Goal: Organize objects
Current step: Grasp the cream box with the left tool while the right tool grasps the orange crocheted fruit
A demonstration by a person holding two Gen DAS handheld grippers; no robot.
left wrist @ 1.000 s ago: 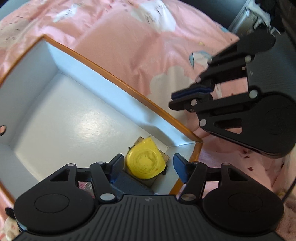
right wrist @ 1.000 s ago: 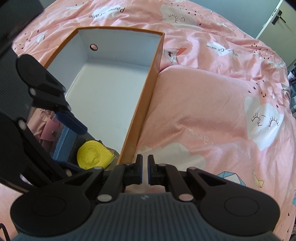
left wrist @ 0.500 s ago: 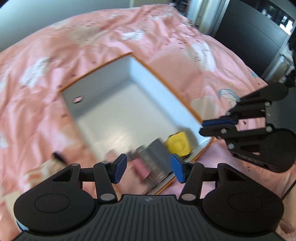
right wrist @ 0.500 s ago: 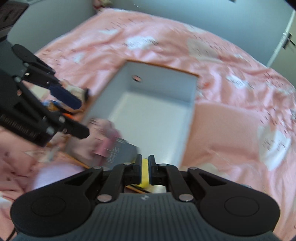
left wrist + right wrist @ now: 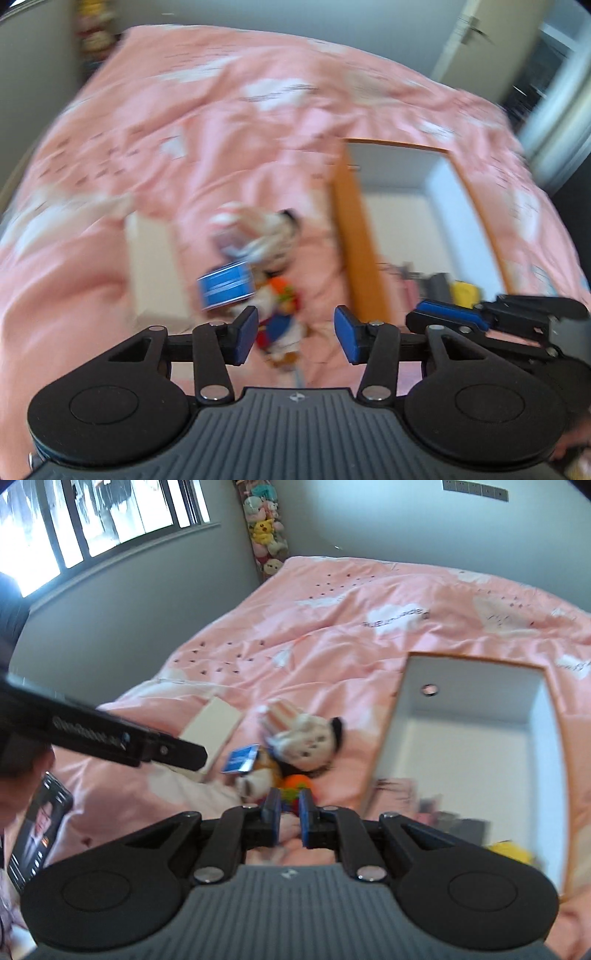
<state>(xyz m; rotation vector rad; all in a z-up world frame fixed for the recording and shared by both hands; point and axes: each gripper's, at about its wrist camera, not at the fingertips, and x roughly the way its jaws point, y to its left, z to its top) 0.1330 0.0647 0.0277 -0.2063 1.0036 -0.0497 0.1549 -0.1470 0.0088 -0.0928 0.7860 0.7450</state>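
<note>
Orange-rimmed box (image 5: 463,716) w/ yellow item (image 5: 511,851) inside

Soft cloth bedspread (image 5: 369,635), smooth matt white-lined box (image 5: 469,753)

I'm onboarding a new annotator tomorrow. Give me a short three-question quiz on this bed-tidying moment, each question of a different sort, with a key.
1. True or false: the yellow object lies inside the open box.
2. Multiple choice: the small blue packet lies
A. inside the box
B. on the pink bedspread, left of the box
C. between the left gripper pads
3. Fill in: between the blue packet and the box lies a pale ____ toy.

Key
1. True; it sits at the box's near end.
2. B; it lies in the pile beside the flat white box.
3. Plush.
</note>
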